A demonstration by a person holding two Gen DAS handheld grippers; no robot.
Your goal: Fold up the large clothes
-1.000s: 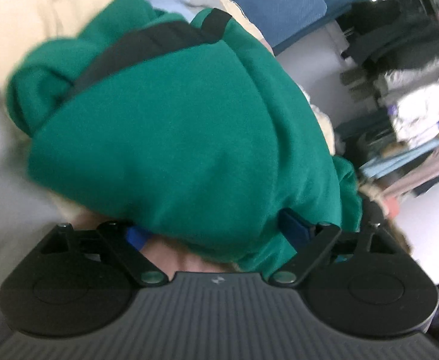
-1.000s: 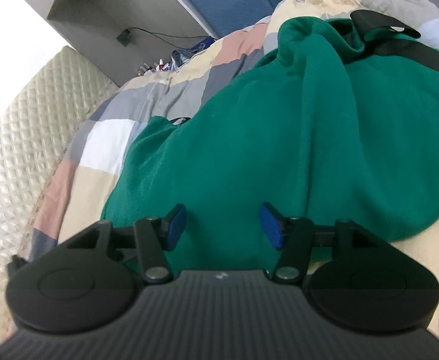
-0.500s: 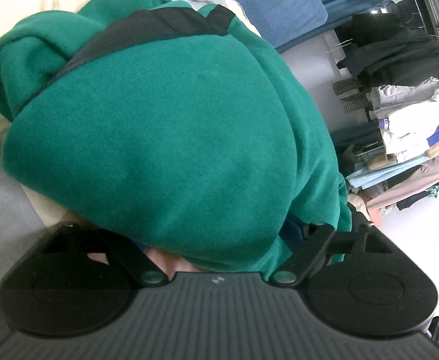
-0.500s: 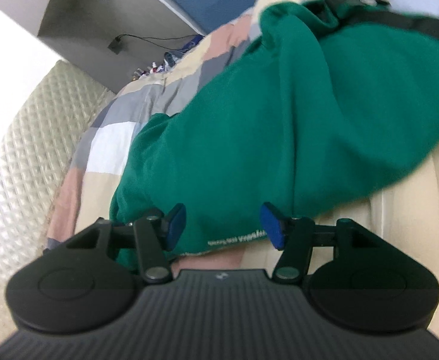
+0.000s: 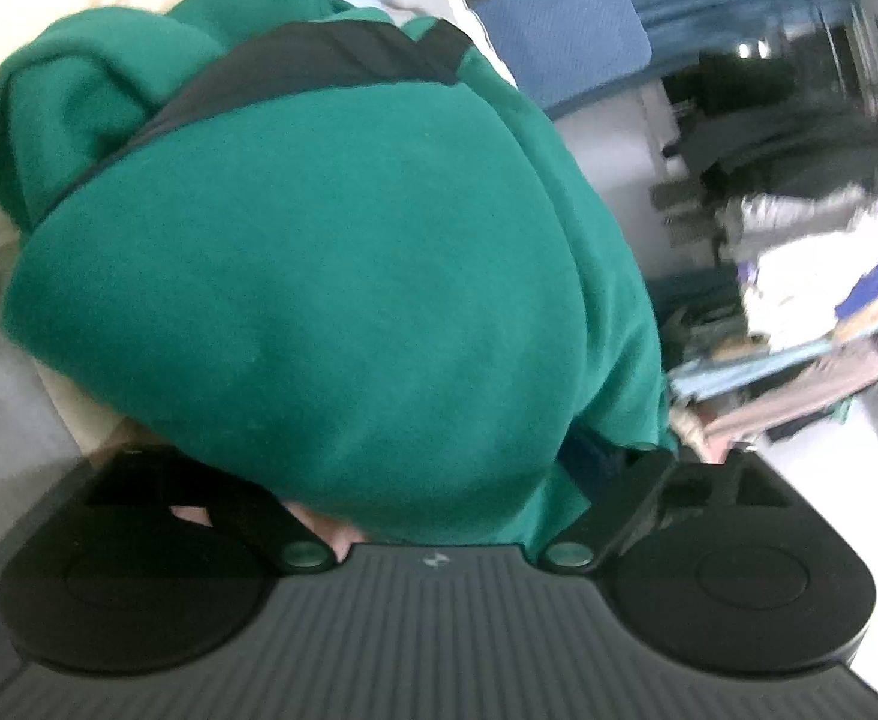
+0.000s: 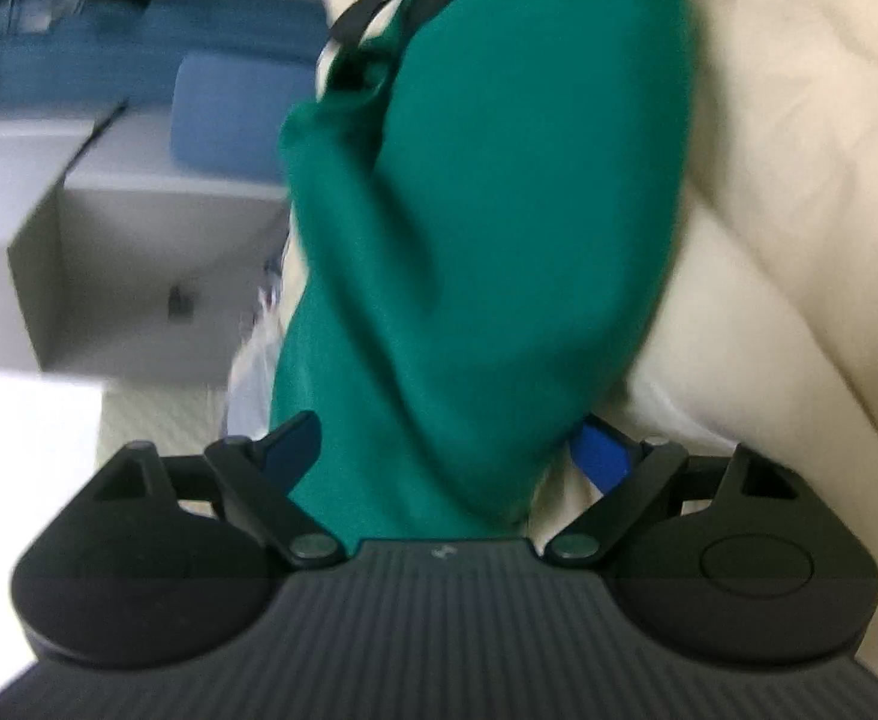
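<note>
A large green garment (image 5: 331, 276) with a black band (image 5: 319, 60) lies bunched on the bed and fills the left wrist view. Its near fold bulges over my left gripper (image 5: 373, 462), whose jaws are opening wide with the fabric between them. The left pad is hidden under the cloth and only part of the right blue pad (image 5: 589, 456) shows. In the right wrist view the green garment (image 6: 499, 210) runs up the blurred, rolled picture. My right gripper (image 6: 445, 450) is opening too; the cloth's lower end sits between its blue pads, with a gap beside the right pad (image 6: 601, 456).
Cream bedding (image 6: 799, 240) lies under and to the right of the garment. A blue padded headboard (image 5: 559, 48) stands behind the bed. A rack with stacked clothes (image 5: 799, 300) is off to the right. A grey open shelf unit (image 6: 139, 276) stands beside the bed.
The right wrist view has rolled hard and dropped, and the right jaws have spread much wider around the garment's end. The left gripper has barely moved; the cloth now covers its left pad.
</note>
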